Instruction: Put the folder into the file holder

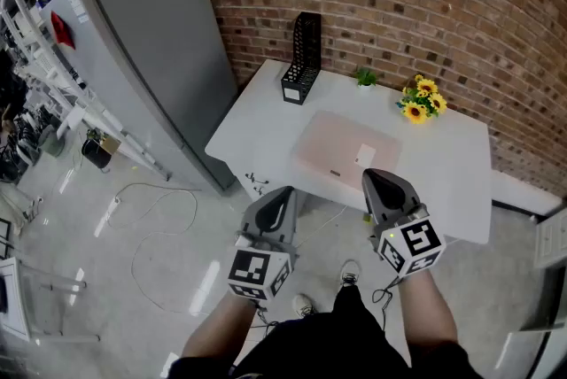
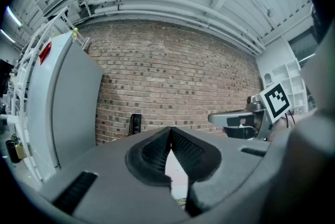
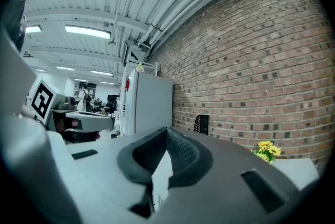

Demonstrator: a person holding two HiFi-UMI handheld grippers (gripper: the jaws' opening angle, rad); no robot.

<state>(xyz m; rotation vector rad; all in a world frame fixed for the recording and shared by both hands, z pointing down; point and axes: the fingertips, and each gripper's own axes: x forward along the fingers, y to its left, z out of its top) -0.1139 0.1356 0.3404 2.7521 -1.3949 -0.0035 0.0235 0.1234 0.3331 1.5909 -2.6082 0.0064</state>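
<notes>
A pale pink folder (image 1: pixel 341 152) lies flat on the white table (image 1: pixel 443 174), near its front edge. The black mesh file holder (image 1: pixel 303 58) stands upright at the table's far left corner; it also shows small against the brick wall as the file holder (image 2: pixel 135 124) and the file holder (image 3: pixel 201 124). My left gripper (image 1: pixel 282 202) hangs shut just off the table's front edge, left of the folder, with nothing in it. My right gripper (image 1: pixel 383 184) is shut and empty too, over the table's front edge beside the folder's near right corner.
Yellow sunflowers (image 1: pixel 423 98) and a small green plant (image 1: pixel 365 78) stand at the back of the table. A grey cabinet (image 1: pixel 151 50) stands left of the table. A cable (image 1: pixel 159 218) lies on the floor below. A brick wall (image 1: pixel 425 5) runs behind.
</notes>
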